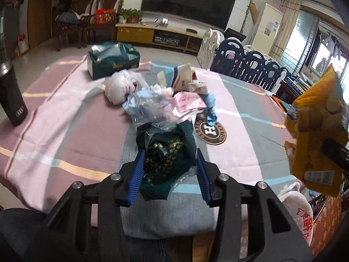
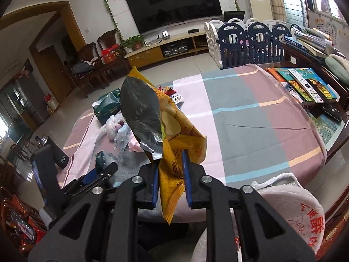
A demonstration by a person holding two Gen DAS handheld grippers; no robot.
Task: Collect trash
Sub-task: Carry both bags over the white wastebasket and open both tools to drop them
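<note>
In the left wrist view my left gripper (image 1: 170, 159) is shut on a crumpled dark green wrapper (image 1: 168, 148) with gold print and clear film, at the near edge of the trash pile (image 1: 152, 100) on the table. Its blue pads press the wrapper from both sides. My right gripper (image 2: 169, 161) is shut on a yellow chip bag (image 2: 174, 131), which stands up above the table with its silver inside showing. The same chip bag (image 1: 314, 131) hangs at the right edge of the left wrist view. The left gripper (image 2: 98, 172) shows low on the left of the right wrist view.
A striped pink and grey cloth (image 1: 65, 131) covers the table. On it are a green tissue box (image 1: 113, 61), a black flask (image 1: 13, 100), and a round brown coaster (image 1: 211, 131). A white plastic bag (image 2: 294, 207) hangs at the near right edge. Books and remotes (image 2: 305, 87) lie far right.
</note>
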